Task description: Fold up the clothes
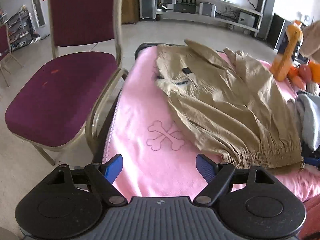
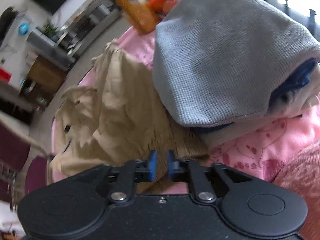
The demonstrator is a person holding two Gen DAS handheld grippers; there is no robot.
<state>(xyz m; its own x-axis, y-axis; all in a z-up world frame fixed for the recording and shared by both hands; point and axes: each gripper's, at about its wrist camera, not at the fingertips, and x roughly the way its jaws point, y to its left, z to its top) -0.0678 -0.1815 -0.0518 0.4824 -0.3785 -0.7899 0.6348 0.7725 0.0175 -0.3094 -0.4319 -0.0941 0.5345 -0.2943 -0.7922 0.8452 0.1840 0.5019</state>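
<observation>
Our left gripper (image 1: 159, 165) hangs released, blue pads wide apart over the pink blanket (image 1: 144, 104), with the tan trousers (image 1: 220, 98) lying crumpled just ahead and to its right. Our right gripper (image 2: 160, 165) is nearly clenched above the trousers' edge; through the blur we cannot tell whether it pinches cloth. A grey garment (image 2: 216, 52) bulks ahead of it.

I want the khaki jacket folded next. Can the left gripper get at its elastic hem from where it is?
Probably yes. The left gripper is open over bare pink blanket, and the jacket lies with its elastic hem just ahead to the right, nothing between them.
</observation>
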